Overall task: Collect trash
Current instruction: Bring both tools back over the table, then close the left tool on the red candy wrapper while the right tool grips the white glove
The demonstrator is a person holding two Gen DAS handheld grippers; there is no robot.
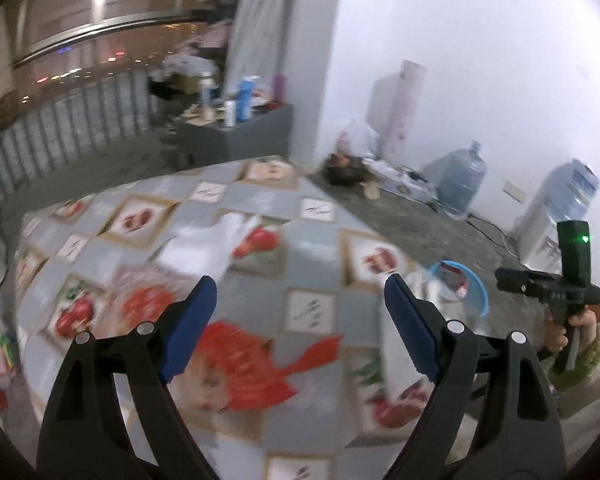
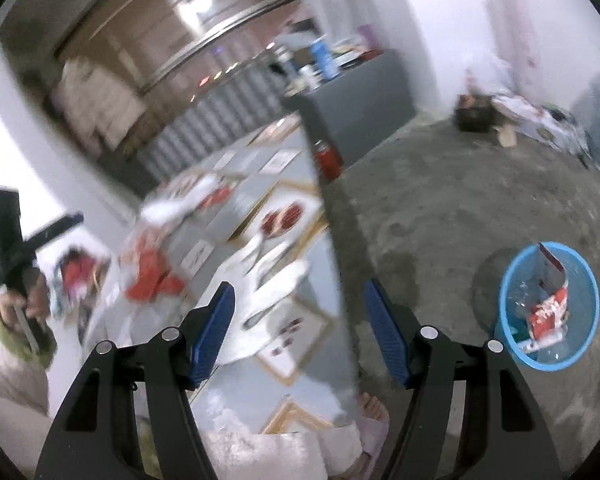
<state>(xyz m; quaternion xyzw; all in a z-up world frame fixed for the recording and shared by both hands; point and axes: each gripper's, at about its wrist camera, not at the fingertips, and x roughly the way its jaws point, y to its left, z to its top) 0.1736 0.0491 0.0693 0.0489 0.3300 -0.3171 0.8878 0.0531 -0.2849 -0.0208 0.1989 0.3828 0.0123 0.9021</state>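
Right wrist view gives me what the left barely catches: the blue bin (image 2: 548,308) on the concrete floor (image 2: 440,208) beside the table (image 2: 256,200), a red wrapper (image 2: 548,312) upright inside. On the left view I see red trash (image 1: 240,364) and white paper (image 1: 204,248) lying on the tablecloth. My left gripper (image 1: 300,328) and right gripper (image 2: 300,332) gape, empty. Any lettering is blurred beyond reading.
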